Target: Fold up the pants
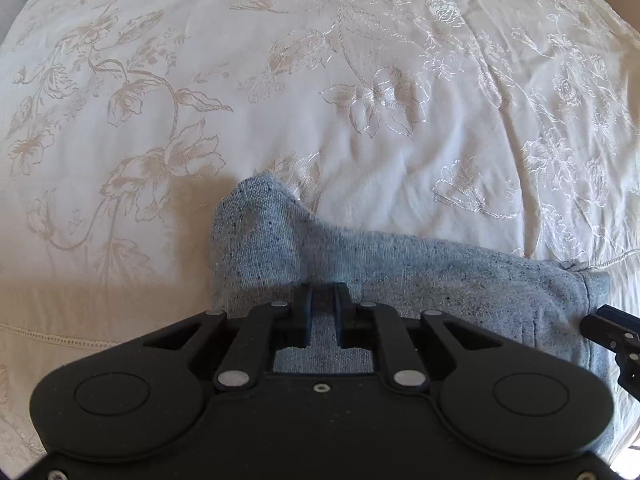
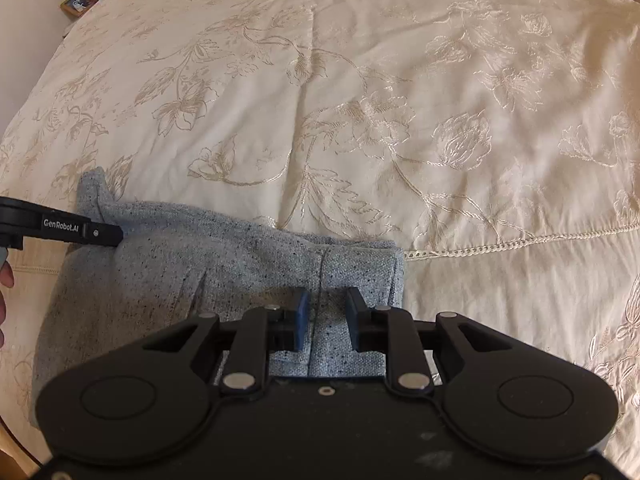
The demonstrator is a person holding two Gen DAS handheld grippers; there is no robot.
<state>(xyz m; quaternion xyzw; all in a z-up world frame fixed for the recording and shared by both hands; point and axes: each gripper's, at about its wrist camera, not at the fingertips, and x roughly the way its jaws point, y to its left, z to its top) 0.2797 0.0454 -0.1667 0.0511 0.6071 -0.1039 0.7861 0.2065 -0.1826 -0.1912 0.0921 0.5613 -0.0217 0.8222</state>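
Pants (image 2: 224, 264) are grey speckled knit, bunched in a partly folded heap on the near edge of the bed (image 2: 360, 100) with its cream floral cover. Left gripper (image 1: 324, 300) has its jaws nearly closed with a strip of cloth between them, looks like it's pinching the fabric, while the right gripper (image 2: 327, 304) sits over the seam end with jaws a bit wider, and I can't tell if it's really gripping. Looks mid-fold to me, so next move probably needs both ends lifted together and laid over evenly.
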